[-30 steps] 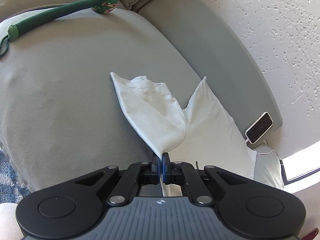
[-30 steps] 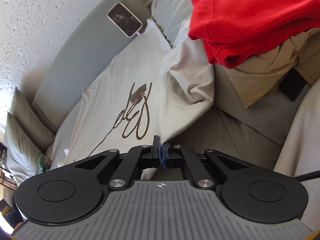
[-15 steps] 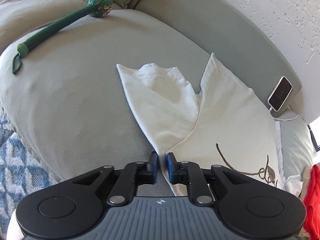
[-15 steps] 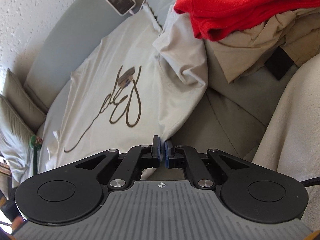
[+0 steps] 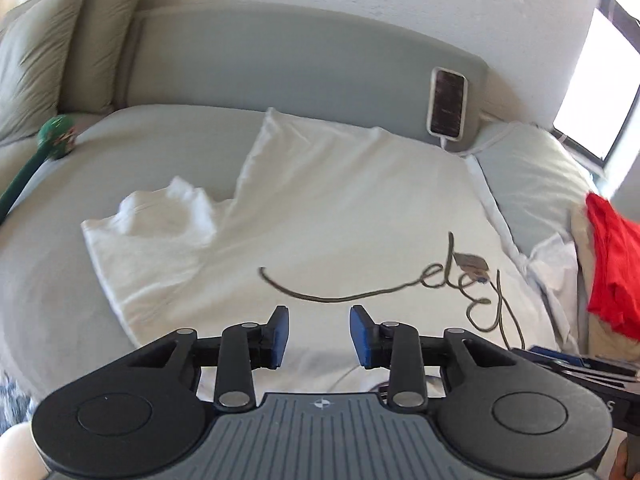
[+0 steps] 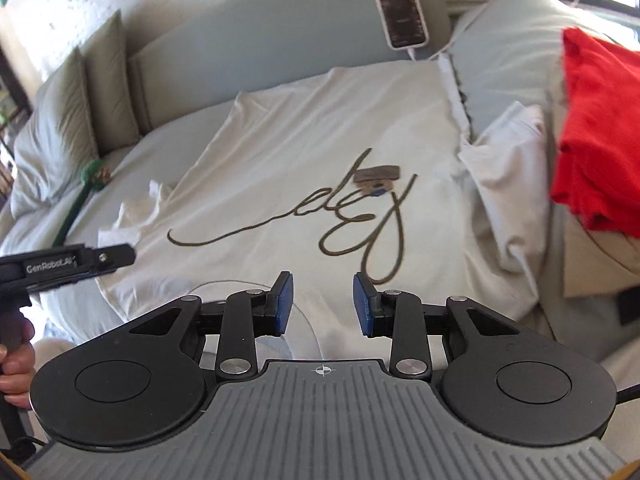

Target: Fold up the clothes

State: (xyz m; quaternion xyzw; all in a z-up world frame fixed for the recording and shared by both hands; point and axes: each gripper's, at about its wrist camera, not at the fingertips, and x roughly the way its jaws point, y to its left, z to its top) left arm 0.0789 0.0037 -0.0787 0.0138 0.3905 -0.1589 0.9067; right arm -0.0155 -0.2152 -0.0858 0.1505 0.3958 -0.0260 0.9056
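A white T-shirt (image 5: 340, 208) with a dark cursive print (image 5: 472, 280) lies spread flat on the grey sofa seat (image 5: 140, 144); it also fills the right wrist view as the T-shirt (image 6: 312, 152). One sleeve (image 5: 160, 216) is rumpled at the left. My left gripper (image 5: 319, 334) hovers open over the shirt's near edge, holding nothing. My right gripper (image 6: 322, 304) is likewise open above the near edge, with nothing between its blue pads. The left gripper's body (image 6: 76, 266) shows at the left of the right wrist view, held by a hand (image 6: 16, 364).
A pile with a red garment (image 6: 600, 128) over beige clothes (image 6: 592, 264) sits at the right. A phone (image 5: 447, 102) on a cable leans against the sofa back (image 5: 280, 60). A green toy (image 5: 52, 142) lies at the left, with cushions (image 5: 36, 64) behind it.
Both grippers have opened and let go of the white T-shirt, which now lies flat. Both have pulled back and tilted up, showing the whole shirt.
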